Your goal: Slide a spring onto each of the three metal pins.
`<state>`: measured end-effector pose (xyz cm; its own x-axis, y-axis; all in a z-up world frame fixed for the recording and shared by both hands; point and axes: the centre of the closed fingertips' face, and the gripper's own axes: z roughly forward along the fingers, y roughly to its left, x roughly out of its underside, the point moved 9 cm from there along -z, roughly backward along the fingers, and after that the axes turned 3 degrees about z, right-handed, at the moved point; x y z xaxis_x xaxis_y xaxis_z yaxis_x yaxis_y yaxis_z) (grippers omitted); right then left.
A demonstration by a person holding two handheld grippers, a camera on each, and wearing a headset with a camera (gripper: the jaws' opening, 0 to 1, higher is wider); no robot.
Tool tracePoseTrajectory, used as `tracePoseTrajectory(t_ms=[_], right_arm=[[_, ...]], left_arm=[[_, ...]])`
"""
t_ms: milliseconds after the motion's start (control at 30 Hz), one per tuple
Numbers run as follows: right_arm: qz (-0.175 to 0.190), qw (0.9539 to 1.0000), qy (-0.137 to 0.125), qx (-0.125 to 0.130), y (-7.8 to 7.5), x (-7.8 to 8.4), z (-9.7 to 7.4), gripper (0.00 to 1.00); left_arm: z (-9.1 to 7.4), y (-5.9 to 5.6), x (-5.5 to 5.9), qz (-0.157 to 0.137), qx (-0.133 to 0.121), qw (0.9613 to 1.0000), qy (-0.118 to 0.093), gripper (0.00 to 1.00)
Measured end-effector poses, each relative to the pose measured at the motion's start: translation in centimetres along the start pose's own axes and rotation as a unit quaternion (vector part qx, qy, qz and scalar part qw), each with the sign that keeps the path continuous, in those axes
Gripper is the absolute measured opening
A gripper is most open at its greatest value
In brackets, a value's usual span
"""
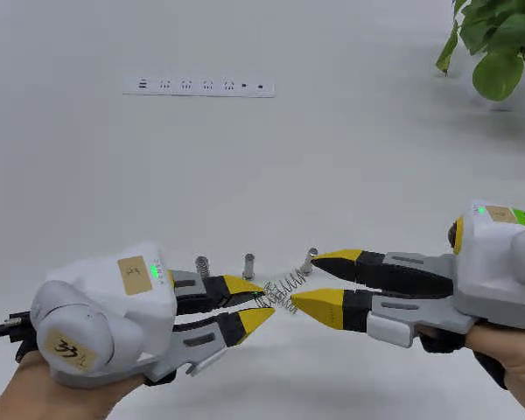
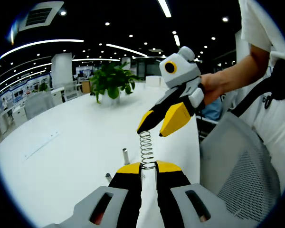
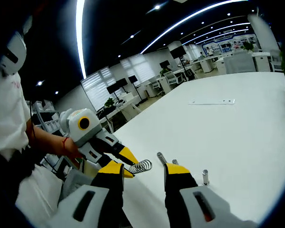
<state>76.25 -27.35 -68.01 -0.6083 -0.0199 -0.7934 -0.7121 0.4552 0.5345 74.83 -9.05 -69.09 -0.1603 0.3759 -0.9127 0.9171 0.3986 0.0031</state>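
- We see the left gripper (image 1: 264, 302) low on the left of the head view. Its yellow-tipped fingers are clenched on one end of a spring (image 1: 284, 291).
- In the left gripper view the spring (image 2: 146, 147) rises straight out from between those pinched tips, with its far end free.
- The right gripper (image 1: 304, 280) comes in from the right with its fingers spread apart, grasping nothing. The spring's free end sits at the gap between them, and we cannot tell whether it touches.
- In the right gripper view the spring (image 3: 140, 166) lies just beside that gripper's own left finger.
- Three pins stand upright in a row on the white tabletop (image 1: 114, 192), just behind the fingertips: left pin (image 1: 202, 264), middle pin (image 1: 248, 262) and right pin (image 1: 310, 259). The left pin looks wrapped in coils, while the other two look bare.
- Farther back lie a power strip (image 1: 199, 86) and a plant (image 1: 499, 44).
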Motion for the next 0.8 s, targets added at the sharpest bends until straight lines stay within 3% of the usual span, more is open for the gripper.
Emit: tracePoseTrajectory(t_ms=[133, 267, 367, 800], right_arm=[[0.042, 0.9985, -0.034, -0.004, -0.2, -0.4, -0.1, 0.29], [0.060, 0.9976, -0.033, -0.008, 0.2, -0.4, 0.1, 0.27], [0.089, 0.9946, -0.049, -0.019, 0.5, -0.6, 0.2, 0.23], [0.096, 0.9938, -0.053, -0.021, 0.4, -0.8, 0.1, 0.12]], left_arm=[[0.0, 0.1, -0.4, -0.007, -0.003, 0.9999, -0.013, 0.10], [-0.1, 0.1, -0.8, -0.013, -0.005, 0.9995, -0.027, 0.10], [0.0, 0.1, -1.0, -0.013, -0.005, 0.9994, -0.031, 0.10], [0.1, 0.0, -1.2, -0.018, -0.002, 0.9991, -0.038, 0.10]])
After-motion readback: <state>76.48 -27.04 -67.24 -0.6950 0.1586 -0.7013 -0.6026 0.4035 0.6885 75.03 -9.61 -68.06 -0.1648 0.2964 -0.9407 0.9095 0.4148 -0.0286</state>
